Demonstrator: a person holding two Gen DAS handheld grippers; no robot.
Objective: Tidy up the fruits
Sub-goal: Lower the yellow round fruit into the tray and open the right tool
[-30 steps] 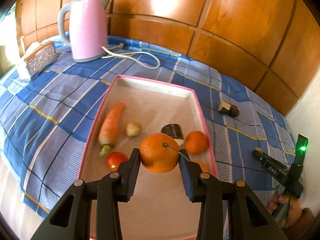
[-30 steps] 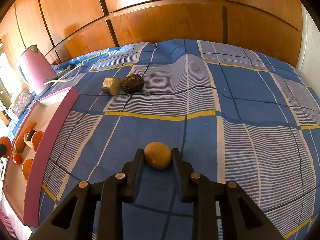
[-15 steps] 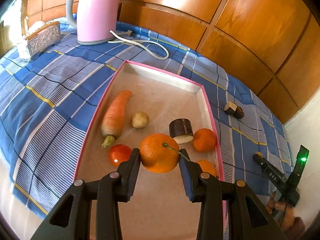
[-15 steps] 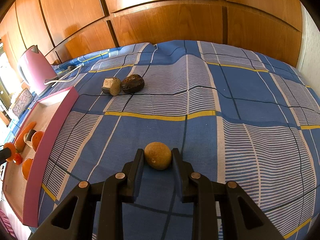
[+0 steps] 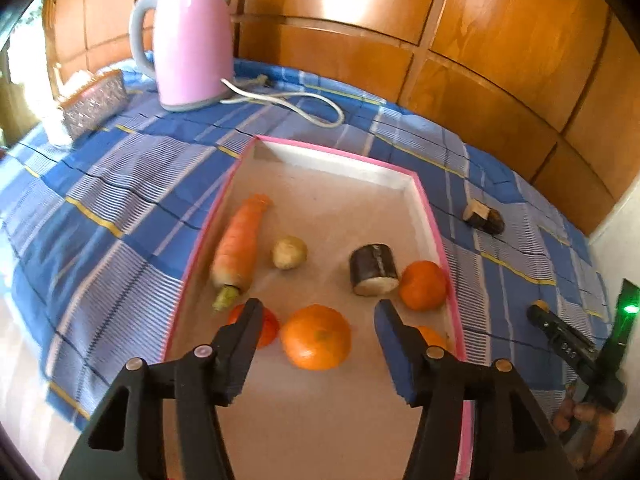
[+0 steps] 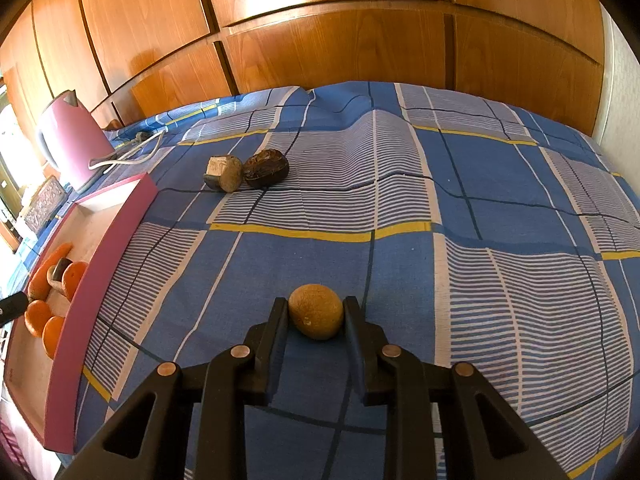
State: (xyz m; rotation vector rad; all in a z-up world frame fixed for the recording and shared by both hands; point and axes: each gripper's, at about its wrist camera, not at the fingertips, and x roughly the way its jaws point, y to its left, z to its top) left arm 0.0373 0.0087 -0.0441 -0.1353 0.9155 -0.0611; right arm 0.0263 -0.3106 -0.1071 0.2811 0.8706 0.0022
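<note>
My left gripper is open over the pink-rimmed tray. A large orange lies on the tray floor between and just beyond its fingers. Around it in the tray are a tomato, a carrot, a small potato, a dark eggplant piece and two smaller oranges. My right gripper is shut on a brown round fruit resting on the blue checked cloth.
A pink kettle with a white cord and a tissue box stand behind the tray. An eggplant piece and a dark round fruit lie on the cloth right of the tray. Wood panels back the bed.
My left gripper has opened and let go of the large orange, which now lies on the tray floor. The left view has shifted closer to the tray. The right gripper has not moved.
</note>
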